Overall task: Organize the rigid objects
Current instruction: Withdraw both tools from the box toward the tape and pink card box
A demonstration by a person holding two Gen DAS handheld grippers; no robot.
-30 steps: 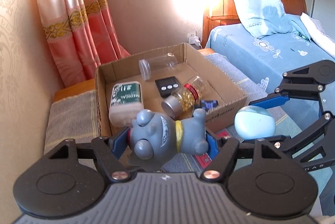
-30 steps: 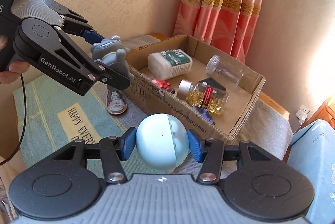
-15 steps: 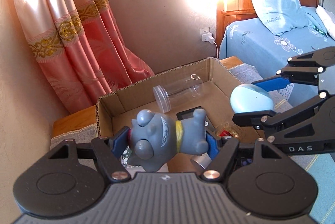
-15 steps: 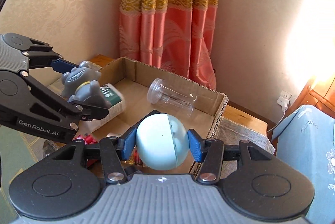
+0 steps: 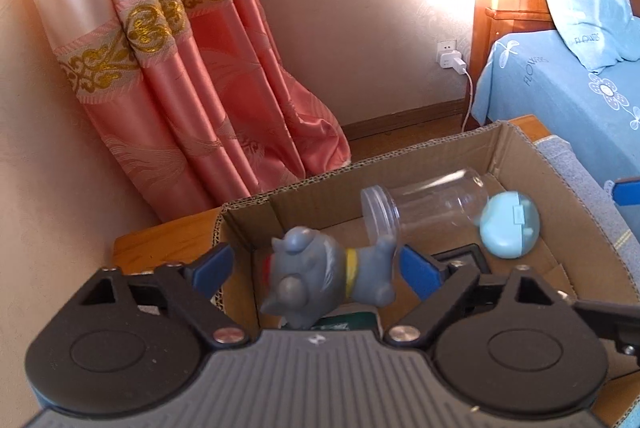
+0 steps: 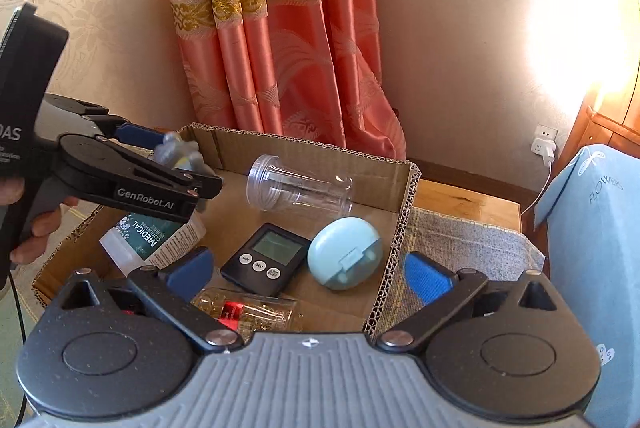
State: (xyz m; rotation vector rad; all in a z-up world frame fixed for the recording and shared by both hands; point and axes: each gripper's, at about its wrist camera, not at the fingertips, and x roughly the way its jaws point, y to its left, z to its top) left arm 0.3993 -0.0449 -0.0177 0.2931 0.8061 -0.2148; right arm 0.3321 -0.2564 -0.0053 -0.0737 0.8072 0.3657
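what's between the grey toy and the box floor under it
The grey toy sits between the opening jaws of the left hand-held gripper, pads clear of it. Directly below lies the white medical bottle, so it would likely land on that, not bare cardboard box floor.

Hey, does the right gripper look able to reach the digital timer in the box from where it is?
Probably yes. The right tongs are opening and empty, pointing down into the cardboard box, and the digital timer lies face up with nothing on top; the blue round case sits close beside it.
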